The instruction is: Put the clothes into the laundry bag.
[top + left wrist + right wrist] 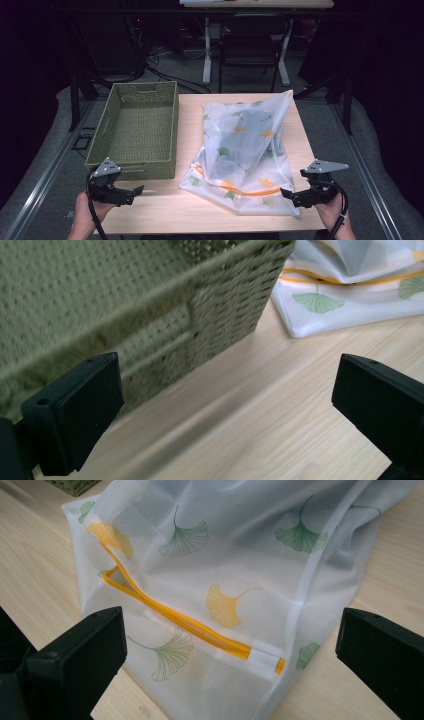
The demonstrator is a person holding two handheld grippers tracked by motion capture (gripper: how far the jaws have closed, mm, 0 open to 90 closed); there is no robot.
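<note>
Right gripper (pixel 286 192): jaws standing wide apart, nothing between them, hovering at the near right corner of the mesh laundry bag (pixel 243 156). From the right gripper view the bag (pixel 235 580) is lying just ahead of the jaws, its orange zipper (pixel 190 625) partly gaping at the far end, the zipper's closed end pointing toward the gripper.

Left gripper (pixel 139 190): jaws also spread, holding nothing, waiting low over the table (pixel 165 210) beside the near corner of the woven basket (pixel 137 131). The basket is sitting just left of the bag, apparently not touching it.

Judgement: a grasp on the bag is being lined up, probably for moving it into the basket. The mesh looks thin and slippery, so the right jaws should be closing on the stitched seam or zipper band, not loose fabric. The left gripper would be doing well to take the opposite near corner, so the bag is lifting evenly and not dragging against the basket rim.
</note>
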